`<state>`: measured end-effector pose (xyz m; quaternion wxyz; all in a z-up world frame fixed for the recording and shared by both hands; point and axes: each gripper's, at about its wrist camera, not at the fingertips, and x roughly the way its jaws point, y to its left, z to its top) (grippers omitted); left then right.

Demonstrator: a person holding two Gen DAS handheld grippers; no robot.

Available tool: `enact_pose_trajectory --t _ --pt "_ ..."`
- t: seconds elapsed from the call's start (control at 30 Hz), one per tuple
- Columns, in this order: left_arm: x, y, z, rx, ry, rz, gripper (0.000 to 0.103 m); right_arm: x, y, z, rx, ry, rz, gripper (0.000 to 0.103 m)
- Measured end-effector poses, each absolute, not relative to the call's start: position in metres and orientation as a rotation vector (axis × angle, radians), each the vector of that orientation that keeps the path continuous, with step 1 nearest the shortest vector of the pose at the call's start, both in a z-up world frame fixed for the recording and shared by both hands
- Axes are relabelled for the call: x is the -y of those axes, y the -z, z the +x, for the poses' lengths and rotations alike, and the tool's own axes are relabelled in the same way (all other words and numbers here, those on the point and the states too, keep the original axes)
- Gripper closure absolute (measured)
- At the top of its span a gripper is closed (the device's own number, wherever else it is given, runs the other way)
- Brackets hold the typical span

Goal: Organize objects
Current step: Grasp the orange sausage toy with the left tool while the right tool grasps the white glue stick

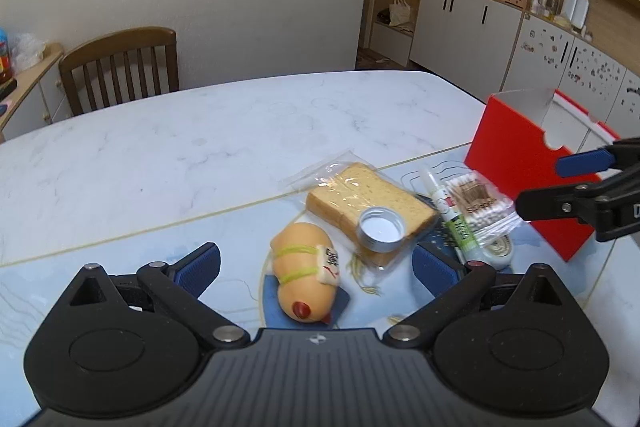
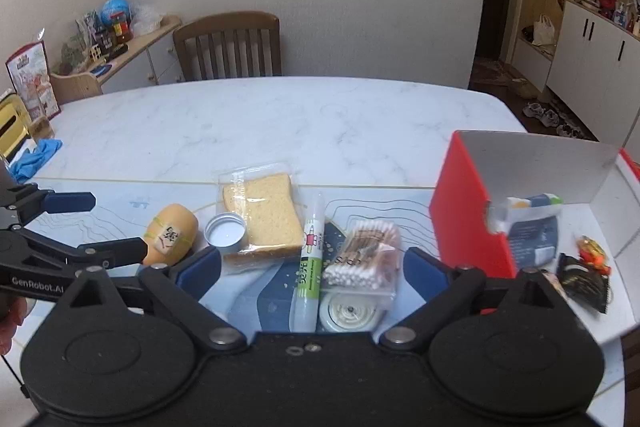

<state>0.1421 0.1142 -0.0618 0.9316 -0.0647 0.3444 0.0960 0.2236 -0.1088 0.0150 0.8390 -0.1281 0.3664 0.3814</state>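
A marble table [image 2: 280, 115] was seen, with a printed mat [image 1: 120, 267] laid on its near part, probably so that the loose things were kept in one place. At the right side a red box [image 2: 460, 219] was standing open, and a few packets were already lying inside it, so it was judged to be the place where the things should be collected. The other things were still outside, close together on the mat: bagged bread [image 2: 266, 215] near the middle, a hot-dog toy [image 1: 306, 267] to its left, a pack of cotton swabs [image 2: 366, 255] lying partly over a round white tin [image 2: 350, 313], a glue tube [image 2: 310, 259] just beside the swabs, and a cap [image 1: 380, 225] placed against the bread. The left gripper [image 1: 316, 263] was held wide open with the toy between its jaws, not touched. The right gripper [image 2: 312, 267] was also wide and empty, above the tube and swabs. A grasp by each hand seemed to be prepared.
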Motion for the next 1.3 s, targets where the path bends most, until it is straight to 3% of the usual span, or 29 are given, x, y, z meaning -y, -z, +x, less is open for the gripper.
enact_pose_trajectory --t 0.13,1.07,1.17,1.3 --pt "-0.119 0.073 0.149 -0.707 -0.196 -0.111 0.000 0.095 -0.004 0.229 -0.782 -0.820 -0.294 0.010" --pt "-0.137 0.118 0.177 -0.752 -0.148 -0.174 0.002 0.055 0.039 0.277 -0.907 -0.809 -0.264 0.057" --pt "-0.137 0.118 0.177 -0.755 -0.135 -0.186 0.012 0.058 0.041 0.280 -0.929 -0.804 -0.231 0.061" --pt "-0.135 0.118 0.178 -0.768 -0.131 -0.188 0.041 0.060 0.042 0.282 -0.944 -0.796 -0.205 0.067"
